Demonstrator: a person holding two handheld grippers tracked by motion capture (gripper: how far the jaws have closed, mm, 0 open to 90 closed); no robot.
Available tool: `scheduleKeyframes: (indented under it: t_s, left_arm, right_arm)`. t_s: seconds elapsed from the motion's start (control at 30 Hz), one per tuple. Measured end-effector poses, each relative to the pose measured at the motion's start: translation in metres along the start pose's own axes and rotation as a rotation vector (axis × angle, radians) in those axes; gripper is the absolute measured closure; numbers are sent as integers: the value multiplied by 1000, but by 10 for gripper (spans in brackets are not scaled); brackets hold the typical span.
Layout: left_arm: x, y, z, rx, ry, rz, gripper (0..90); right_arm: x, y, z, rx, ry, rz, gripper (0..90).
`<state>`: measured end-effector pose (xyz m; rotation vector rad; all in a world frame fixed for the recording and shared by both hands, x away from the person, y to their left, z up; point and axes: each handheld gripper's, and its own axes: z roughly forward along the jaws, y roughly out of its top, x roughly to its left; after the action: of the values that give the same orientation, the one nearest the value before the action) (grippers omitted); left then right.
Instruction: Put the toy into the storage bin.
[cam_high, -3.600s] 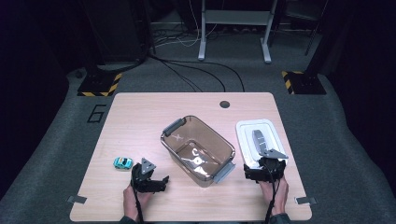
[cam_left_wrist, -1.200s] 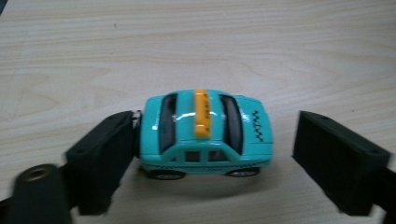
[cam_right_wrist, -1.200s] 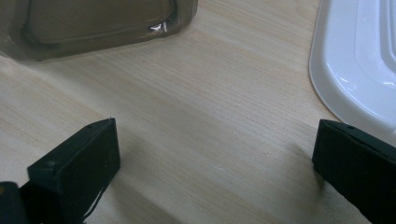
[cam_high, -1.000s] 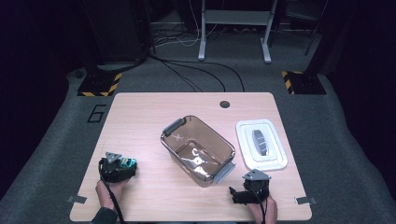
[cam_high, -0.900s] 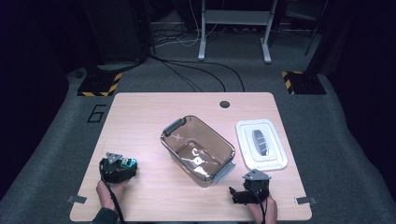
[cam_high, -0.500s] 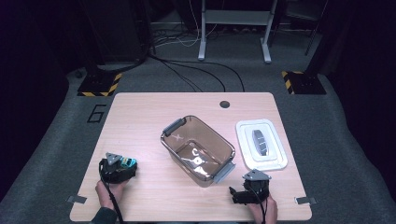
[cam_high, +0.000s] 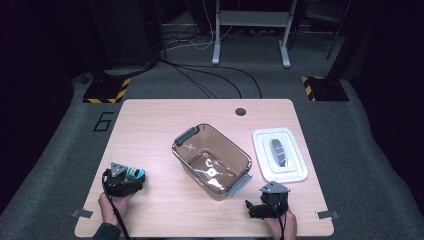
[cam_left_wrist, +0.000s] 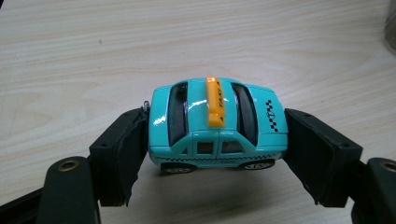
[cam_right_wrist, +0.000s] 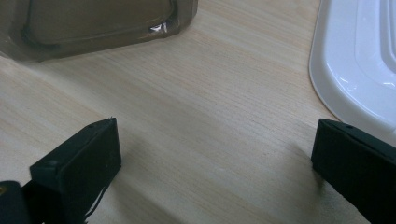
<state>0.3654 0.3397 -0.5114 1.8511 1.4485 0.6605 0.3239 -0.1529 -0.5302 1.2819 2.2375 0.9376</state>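
A turquoise toy taxi (cam_left_wrist: 215, 126) with an orange roof sign stands on its wheels on the wooden table (cam_high: 150, 125). My left gripper (cam_left_wrist: 215, 151) holds it end to end, one black pad against each bumper. From above, that gripper (cam_high: 131, 178) and the taxi (cam_high: 135, 173) sit near the table's front left. My right gripper (cam_high: 265, 201) rests at the front right with its jaws spread wide. Between its jaws (cam_right_wrist: 212, 154) there is bare wood.
A brown see-through bin (cam_high: 235, 150) with grey handles stands at the table's middle, its corner (cam_right_wrist: 93, 23) just ahead of my right gripper. A white lid (cam_high: 265, 150) lies to the right, its edge (cam_right_wrist: 359, 56) near the right jaw. A cable hole (cam_high: 240, 111) sits near the far edge.
Since 3.6 s ago my left gripper has moved left onto the taxi, and my right gripper has drawn back from the white lid toward the front edge. Over the last second nothing moved.
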Motion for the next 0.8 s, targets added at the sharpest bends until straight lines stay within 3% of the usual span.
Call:
scheduleKeyframes:
  t_s: [0.17, 0.37, 0.8]
  left_arm:
    - [-1, 8, -8, 15, -44, 25, 245]
    - [-7, 19, -16, 1, -62, 63, 245]
    - [-12, 40, -26, -29, -94, 87, 245]
  right_arm:
    - [0, 0, 0, -1, 0, 0, 10]
    - [0, 0, 0, -1, 0, -1, 10]
    - [0, 0, 0, -2, 0, -1, 11]
